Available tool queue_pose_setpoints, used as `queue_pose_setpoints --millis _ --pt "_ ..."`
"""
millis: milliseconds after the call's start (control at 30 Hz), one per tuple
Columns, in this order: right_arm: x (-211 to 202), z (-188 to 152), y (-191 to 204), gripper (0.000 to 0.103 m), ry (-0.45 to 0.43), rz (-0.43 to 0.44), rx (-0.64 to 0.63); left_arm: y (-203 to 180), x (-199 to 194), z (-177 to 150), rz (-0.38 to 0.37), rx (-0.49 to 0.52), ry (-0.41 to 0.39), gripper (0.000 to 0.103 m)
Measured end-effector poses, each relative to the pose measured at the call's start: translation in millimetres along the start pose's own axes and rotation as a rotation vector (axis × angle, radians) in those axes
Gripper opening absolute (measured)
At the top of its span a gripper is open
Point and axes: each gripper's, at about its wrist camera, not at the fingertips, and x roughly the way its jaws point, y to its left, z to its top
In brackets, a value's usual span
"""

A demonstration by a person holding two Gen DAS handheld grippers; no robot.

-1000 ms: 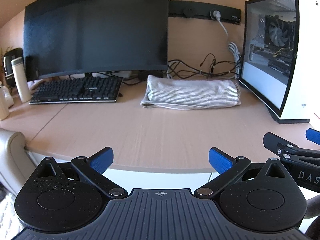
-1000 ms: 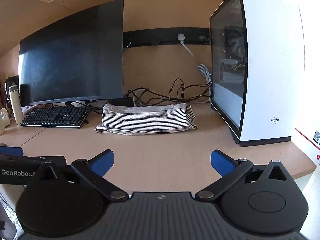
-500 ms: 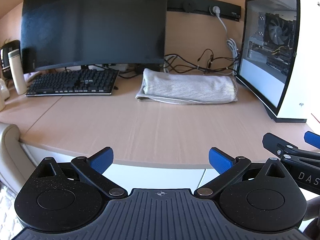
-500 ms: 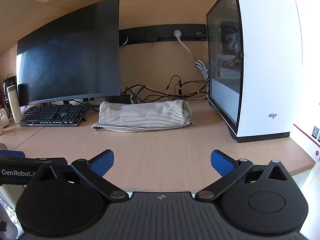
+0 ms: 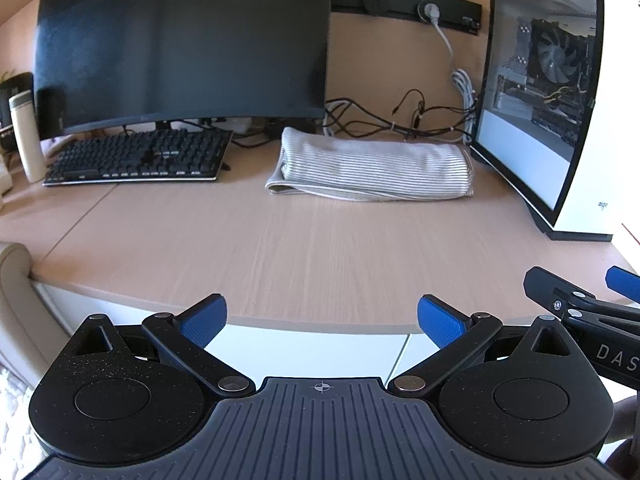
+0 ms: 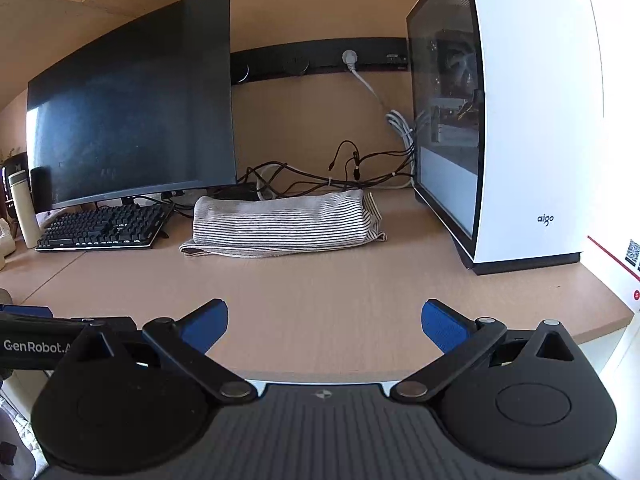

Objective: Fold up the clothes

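Note:
A striped grey-and-white garment (image 5: 372, 170) (image 6: 284, 226) lies folded into a long bundle at the back of the wooden desk (image 5: 304, 248) (image 6: 328, 292), between the keyboard and the PC case. My left gripper (image 5: 322, 318) hovers open at the desk's front edge, far short of the cloth, with nothing between its blue pads. My right gripper (image 6: 325, 322) is open too, over the front edge and empty. The right gripper's fingers (image 5: 560, 292) show at the left wrist view's right edge.
A black monitor (image 5: 180, 48) and keyboard (image 5: 140, 158) stand at the back left, with a white bottle (image 5: 26, 136) beside them. A white PC case (image 5: 560, 112) (image 6: 516, 132) fills the right. Tangled cables (image 5: 404, 120) lie behind the garment. A chair arm (image 5: 16, 280) is at left.
Both grippers have drawn back and risen slightly, so the desk's front edge sits higher in view. The garment has not moved. Both stay open.

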Motion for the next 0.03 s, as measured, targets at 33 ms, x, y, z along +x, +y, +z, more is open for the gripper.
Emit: queue_pose_setpoints --millis 33 --pt "2.3 0.5 0.4 0.103 0.003 0.000 -0.001 0.6 1.8 0.0 -0.001 0.002 0.000 0.103"
